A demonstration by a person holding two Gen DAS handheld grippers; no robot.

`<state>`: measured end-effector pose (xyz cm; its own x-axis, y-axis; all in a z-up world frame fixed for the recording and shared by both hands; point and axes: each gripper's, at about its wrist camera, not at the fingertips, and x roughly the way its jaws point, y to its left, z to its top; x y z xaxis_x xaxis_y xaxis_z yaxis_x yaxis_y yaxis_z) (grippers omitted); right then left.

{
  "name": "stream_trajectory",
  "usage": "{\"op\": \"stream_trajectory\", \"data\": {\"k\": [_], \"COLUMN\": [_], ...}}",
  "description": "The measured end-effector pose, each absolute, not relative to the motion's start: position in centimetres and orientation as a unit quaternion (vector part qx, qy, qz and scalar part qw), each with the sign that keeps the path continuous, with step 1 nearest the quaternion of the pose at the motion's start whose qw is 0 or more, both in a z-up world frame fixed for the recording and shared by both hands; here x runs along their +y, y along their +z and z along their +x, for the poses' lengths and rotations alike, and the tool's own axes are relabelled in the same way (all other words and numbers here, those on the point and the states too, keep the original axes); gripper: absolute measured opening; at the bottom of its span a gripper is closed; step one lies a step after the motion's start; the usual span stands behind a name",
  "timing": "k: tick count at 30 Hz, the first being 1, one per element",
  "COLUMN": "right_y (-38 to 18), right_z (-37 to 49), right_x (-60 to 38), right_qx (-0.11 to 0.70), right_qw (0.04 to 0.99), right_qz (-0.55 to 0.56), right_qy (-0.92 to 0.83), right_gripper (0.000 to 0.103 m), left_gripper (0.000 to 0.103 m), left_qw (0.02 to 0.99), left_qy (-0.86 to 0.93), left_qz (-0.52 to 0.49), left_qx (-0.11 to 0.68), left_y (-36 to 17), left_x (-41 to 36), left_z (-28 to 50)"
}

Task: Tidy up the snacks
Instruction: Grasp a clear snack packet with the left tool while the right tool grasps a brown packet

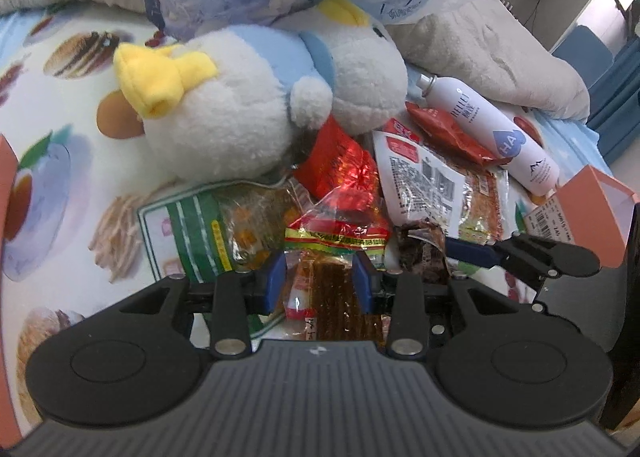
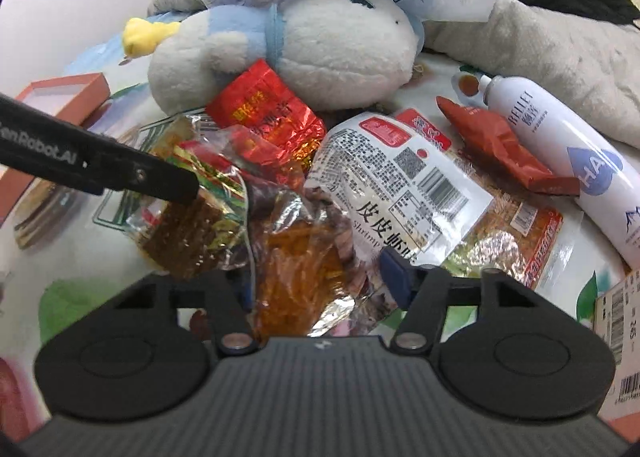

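Here the step in hand is picking snacks from the pile on the bed (image 1: pixel 60 129). On the left, the left claw (image 1: pixel 320 281) is narrow and grips the brown-strip packet (image 1: pixel 332 297). Right of it, the right claw (image 2: pixel 320 277) straddles the orange foil packet (image 2: pixel 296 257); if its pads press I cannot tell. Next, I think, it must close firmly before lifting.

A white and blue plush penguin (image 1: pixel 256 105) lies on the food-printed bed sheet (image 1: pixel 72 69). A white spray bottle (image 2: pixel 560 149) lies beside a beige blanket (image 1: pixel 492 61). An orange box (image 2: pixel 64 97) sits near.
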<state>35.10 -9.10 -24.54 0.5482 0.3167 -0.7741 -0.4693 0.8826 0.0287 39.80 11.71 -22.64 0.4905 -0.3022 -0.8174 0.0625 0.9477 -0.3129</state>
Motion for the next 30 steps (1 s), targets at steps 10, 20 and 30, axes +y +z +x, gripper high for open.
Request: {"op": "stream_trajectory", "data": {"k": [10,20,30], "right_y": [-24.5,-24.4,-24.0], "right_z": [33.1,29.9,27.1], "right_x": [-11.7,-14.1,-15.0], "right_qx": [0.433,0.44,0.447], "right_qw": [0.874,0.874,0.871], "right_qz": [-0.021,0.04,0.049], "right_qy": [0.218,0.204,0.196], "right_gripper": [0.038,0.037,0.036], "left_gripper": [0.042,0.042,0.042], "left_qw": [0.806,0.742,0.739], "left_qy": [-0.145,-0.175,-0.174], "left_qz": [-0.266,-0.421,-0.393], "left_qx": [0.508,0.492,0.519], "left_y": [-23.8,-24.8,-24.6], "left_x": [12.6,12.6,9.7], "left_z": [37.7,34.5,32.3]}}
